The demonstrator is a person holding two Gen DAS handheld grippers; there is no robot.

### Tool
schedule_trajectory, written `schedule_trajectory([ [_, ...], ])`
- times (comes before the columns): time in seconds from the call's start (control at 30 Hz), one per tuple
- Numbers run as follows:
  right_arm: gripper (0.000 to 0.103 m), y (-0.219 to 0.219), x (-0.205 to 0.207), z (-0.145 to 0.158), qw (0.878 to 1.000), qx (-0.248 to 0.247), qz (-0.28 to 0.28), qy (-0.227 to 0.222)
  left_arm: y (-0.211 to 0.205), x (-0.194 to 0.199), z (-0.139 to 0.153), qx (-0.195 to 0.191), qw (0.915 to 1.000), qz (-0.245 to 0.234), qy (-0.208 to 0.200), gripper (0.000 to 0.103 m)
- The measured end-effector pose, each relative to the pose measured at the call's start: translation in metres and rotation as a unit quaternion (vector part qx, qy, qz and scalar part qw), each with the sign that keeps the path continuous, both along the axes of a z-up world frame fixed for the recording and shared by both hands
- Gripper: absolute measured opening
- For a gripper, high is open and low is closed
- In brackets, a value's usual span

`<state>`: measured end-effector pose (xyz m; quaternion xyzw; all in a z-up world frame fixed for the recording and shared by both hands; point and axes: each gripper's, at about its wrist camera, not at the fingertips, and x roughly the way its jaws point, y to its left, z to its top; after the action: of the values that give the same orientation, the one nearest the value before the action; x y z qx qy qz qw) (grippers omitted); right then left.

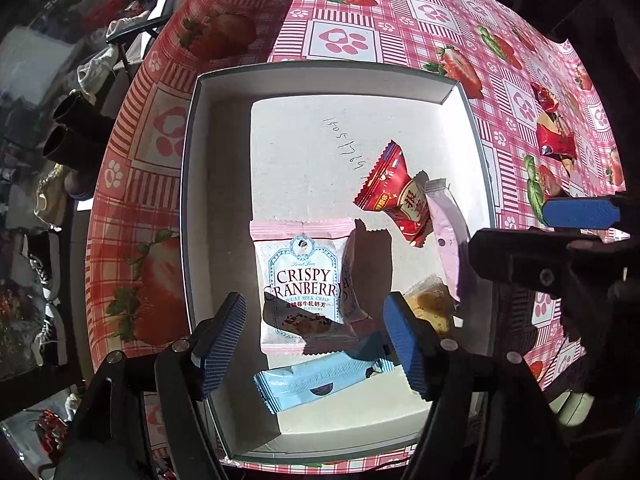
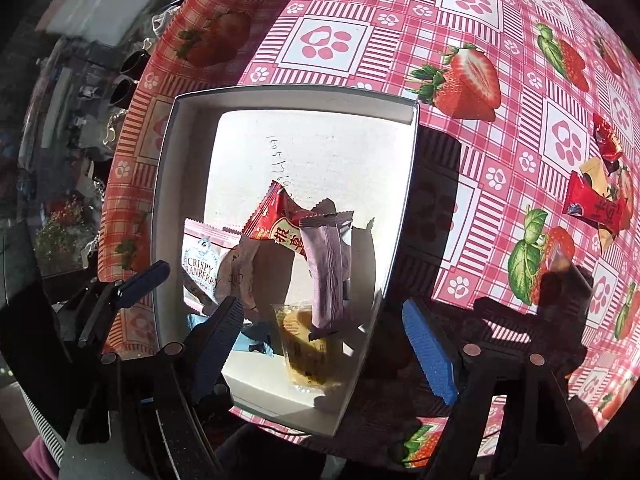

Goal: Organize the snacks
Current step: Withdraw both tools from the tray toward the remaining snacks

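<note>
- The task looks partly done: several snacks already lie in the white box (image 1: 192,200), while a few wrapped candies (image 2: 596,204) are left on the strawberry tablecloth (image 2: 500,20), well off to the right of the right gripper's jaws.
- The left gripper (image 1: 316,340) hangs over the box with its jaws spread apart and nothing pressed between the pads; the pink cranberry packet (image 1: 300,272) lies flat on the box floor, showing straight ahead between the jaws.
- A blue packet (image 1: 312,384) lies just below that one, near the box's close wall, also between the left jaws in the picture.
- The right gripper (image 2: 332,344) is likewise released, jaws wide. A pale purple packet (image 2: 328,272) shows between them, tilted on end; no pad touches it, and whether it is falling or leaning I cannot tell.
- A clear yellow-filled packet (image 2: 308,352) lies beneath it, in the box's near right corner.
- A red candy (image 2: 276,224) lies beyond the jaws, toward the box's middle.
- Left to do, by my judgement: fetch the candies on the cloth and bring them into the box.
</note>
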<state>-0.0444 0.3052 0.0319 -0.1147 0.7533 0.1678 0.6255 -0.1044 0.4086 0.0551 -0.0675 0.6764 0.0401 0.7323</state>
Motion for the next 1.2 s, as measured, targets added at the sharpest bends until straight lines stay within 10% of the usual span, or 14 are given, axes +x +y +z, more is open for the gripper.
schedule_trajectory([
  [0.5, 0.103, -0.125, -0.015, -0.026, 0.993, -0.067, -0.095, 0.033, -0.037, -0.010, 0.010, 0.010, 0.9984, -0.052, 0.022, 0.076],
  [1.2, 0.103, -0.361, -0.059, -0.047, 0.936, -0.088, -0.333, 0.073, -0.160, 0.032, 0.034, -0.003, 0.9861, -0.166, 0.012, 0.076],
])
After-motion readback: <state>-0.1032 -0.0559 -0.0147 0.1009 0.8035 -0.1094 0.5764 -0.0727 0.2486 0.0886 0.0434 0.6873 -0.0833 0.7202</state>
